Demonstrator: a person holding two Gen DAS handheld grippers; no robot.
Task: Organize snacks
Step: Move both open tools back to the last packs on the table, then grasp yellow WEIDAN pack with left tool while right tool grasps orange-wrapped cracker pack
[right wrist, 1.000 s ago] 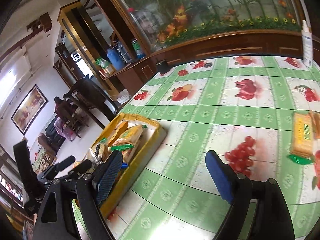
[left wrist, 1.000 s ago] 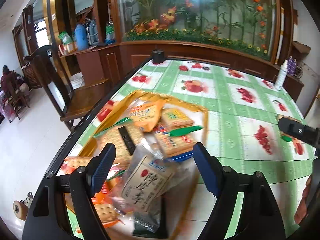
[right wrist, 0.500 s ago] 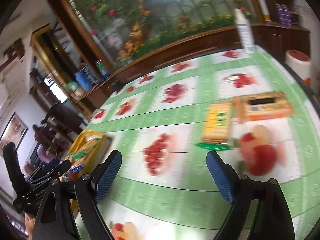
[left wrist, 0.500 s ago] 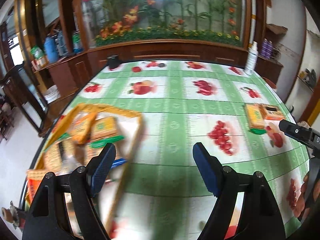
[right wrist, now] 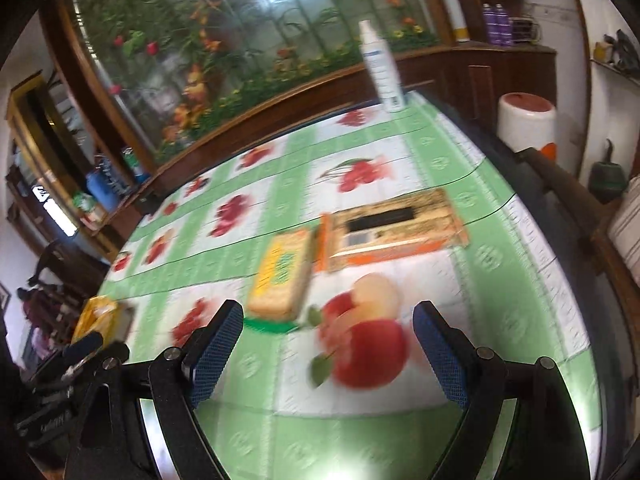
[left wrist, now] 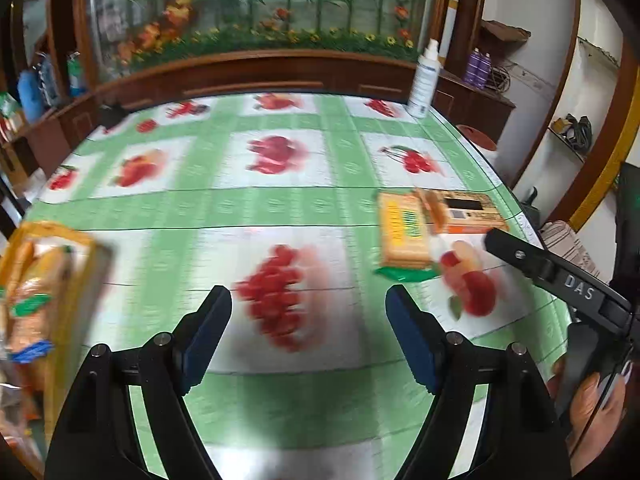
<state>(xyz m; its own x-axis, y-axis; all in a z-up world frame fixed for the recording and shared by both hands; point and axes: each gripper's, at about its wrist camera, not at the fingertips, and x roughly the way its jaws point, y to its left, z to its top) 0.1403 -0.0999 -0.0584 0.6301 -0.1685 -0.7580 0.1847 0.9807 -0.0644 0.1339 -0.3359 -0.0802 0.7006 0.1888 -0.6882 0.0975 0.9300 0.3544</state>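
— How many snacks lie loose?
— Two, touching on the green fruit-print tablecloth (right wrist: 360, 152): one yellow cracker packet (right wrist: 282, 274), one orange cracker box (right wrist: 394, 228).
— The grippers?
— Left gripper (left wrist: 308, 334) and right gripper (right wrist: 328, 354): both spread wide, empty. One yellow tray (left wrist: 70, 280) sits at the table's left.

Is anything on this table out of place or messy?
Two snacks lie loose on the tablecloth, away from the yellow tray where the others are piled: a yellow cracker pack and an orange box beside it, at differing angles. Nothing looks spilled or torn, though the pictures are blurred.
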